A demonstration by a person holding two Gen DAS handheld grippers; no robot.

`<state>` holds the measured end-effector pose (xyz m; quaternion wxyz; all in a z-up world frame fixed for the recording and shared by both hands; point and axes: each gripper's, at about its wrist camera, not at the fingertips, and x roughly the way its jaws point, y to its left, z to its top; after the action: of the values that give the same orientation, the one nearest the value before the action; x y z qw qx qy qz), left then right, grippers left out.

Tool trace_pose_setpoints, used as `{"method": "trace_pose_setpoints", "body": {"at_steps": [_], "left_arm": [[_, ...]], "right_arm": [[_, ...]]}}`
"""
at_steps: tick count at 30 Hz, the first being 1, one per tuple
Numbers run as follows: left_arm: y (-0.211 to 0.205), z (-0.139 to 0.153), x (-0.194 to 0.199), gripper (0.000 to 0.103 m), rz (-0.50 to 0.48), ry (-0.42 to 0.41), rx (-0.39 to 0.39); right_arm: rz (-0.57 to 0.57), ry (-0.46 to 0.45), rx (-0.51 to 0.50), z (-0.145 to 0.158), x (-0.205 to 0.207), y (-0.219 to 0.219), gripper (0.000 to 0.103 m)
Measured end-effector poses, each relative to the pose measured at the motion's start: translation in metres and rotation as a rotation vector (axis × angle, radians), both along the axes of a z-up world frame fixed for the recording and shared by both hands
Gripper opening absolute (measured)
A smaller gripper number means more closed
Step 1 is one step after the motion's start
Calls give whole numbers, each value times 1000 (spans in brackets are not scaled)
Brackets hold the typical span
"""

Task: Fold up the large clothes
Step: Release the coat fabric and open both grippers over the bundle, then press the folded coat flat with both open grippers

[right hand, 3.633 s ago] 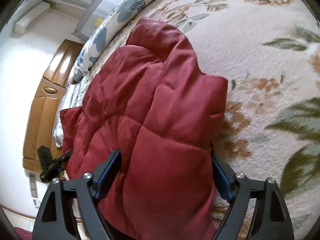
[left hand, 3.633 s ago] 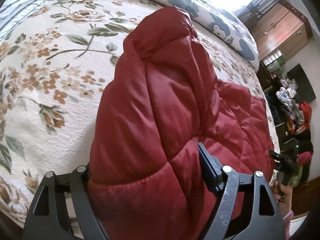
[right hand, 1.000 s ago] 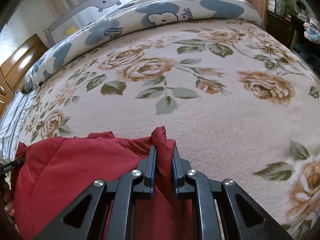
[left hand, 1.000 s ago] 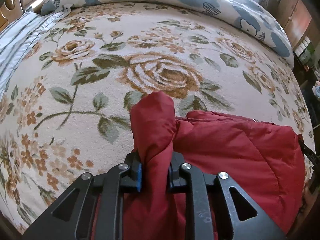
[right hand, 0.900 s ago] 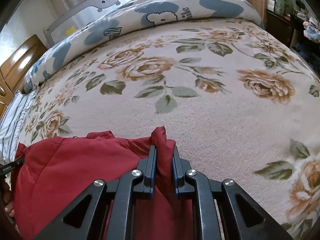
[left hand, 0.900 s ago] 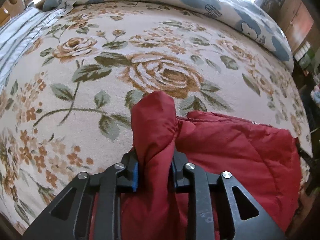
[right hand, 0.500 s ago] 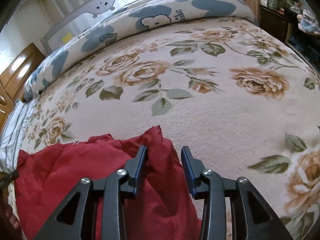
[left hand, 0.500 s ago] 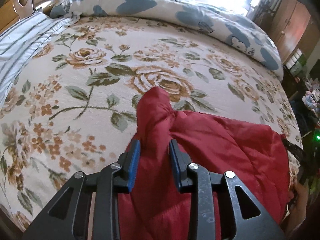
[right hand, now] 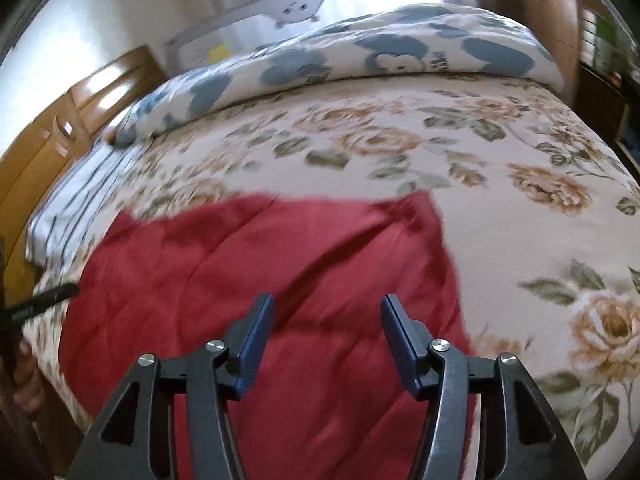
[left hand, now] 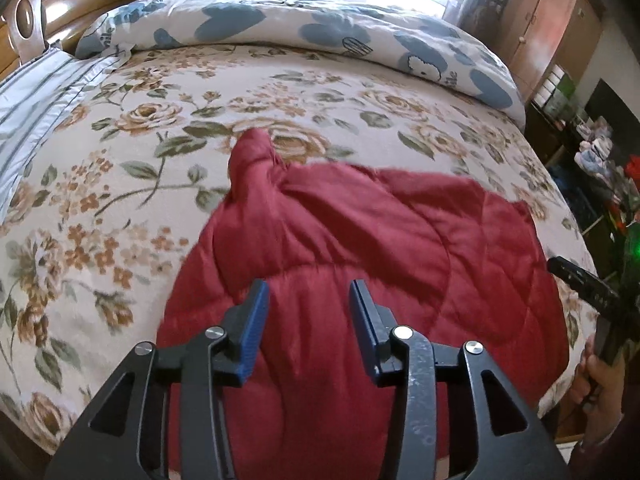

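Both grippers released above a red quilted jacket lying on the bed.

Nearest, the left gripper (left hand: 306, 300) and right gripper (right hand: 326, 316) hang over the red quilted jacket (left hand: 360, 264), their jaws spread apart and holding nothing; a second ago each was pinching a bunched corner of the fabric. The jacket now lies flattened along the bed's near edge, one puckered peak standing at its far left corner. Beyond it the floral blanket (left hand: 280, 92) stretches bare toward the far edge, leaving wide room ahead and to both sides. A blue-and-white cartoon duvet (left hand: 320, 28) is rolled along the far edge; its printed lettering is too small to read. A wooden headboard (left hand: 36, 32) rises at the left corner.
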<state>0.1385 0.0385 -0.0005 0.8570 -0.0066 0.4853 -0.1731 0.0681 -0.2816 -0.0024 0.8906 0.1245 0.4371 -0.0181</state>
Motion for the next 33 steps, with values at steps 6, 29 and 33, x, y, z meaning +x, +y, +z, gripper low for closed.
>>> {"method": "trace_pose_setpoints", "body": {"at_steps": [6, 29, 33], "left_arm": [[-1, -4, -35, 46, -27, 12, -5], [-44, -31, -88, 87, -69, 17, 174], [-44, -32, -89, 88, -67, 17, 180]], "right_arm": [[19, 20, 6, -4, -40, 23, 58], [8, 98, -61, -36, -92, 45, 69], [-3, 95, -59, -35, -101, 51, 69]]}}
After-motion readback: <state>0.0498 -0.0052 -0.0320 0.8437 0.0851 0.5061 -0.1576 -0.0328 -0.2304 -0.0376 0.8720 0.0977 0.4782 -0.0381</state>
